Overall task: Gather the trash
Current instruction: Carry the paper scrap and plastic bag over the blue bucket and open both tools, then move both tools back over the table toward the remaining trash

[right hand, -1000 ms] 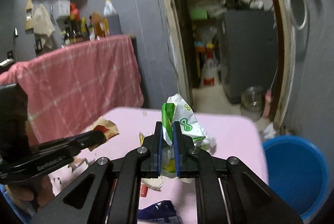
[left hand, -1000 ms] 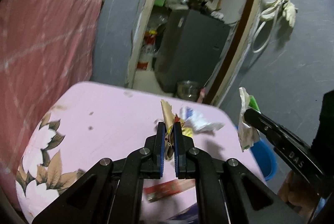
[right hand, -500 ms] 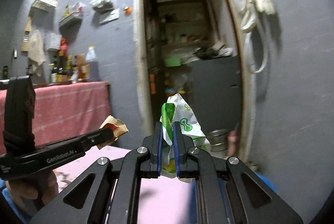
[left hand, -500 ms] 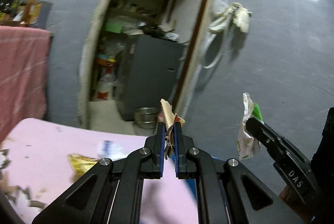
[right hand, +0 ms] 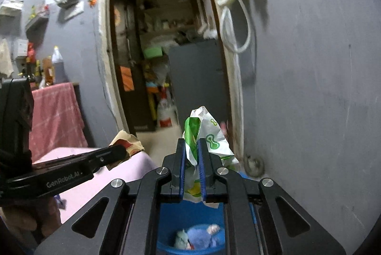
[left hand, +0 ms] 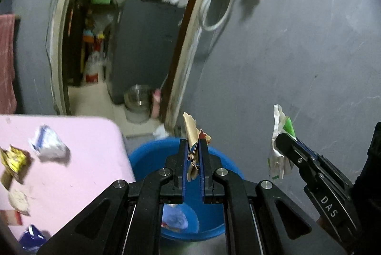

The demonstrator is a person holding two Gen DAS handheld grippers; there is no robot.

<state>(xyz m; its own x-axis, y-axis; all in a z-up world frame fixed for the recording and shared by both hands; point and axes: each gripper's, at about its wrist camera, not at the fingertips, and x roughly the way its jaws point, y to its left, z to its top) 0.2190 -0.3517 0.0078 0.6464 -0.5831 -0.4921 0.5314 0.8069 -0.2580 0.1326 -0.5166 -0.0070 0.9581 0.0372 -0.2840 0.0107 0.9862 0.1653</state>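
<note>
Both grippers clamp trash, L gripper (left hand: 192, 155) on brown wrapper (left hand: 194, 136), R gripper (right hand: 191, 155) on green-white wrapper (right hand: 209, 133); blue bin (left hand: 147, 157) at 6 o'clock below.

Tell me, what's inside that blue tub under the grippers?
Crumpled bluish-white trash lies in the blue tub, with a reddish scrap beside it. The right gripper covers most of the tub, hiding the rest.

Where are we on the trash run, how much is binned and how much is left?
Some trash already lies in the blue bucket. In hand: the left gripper clamps a brown wrapper above it, the right gripper a green-white wrapper; neither is dropped. Left: several scraps on the pink table, including a crumpled white wrapper.
</note>
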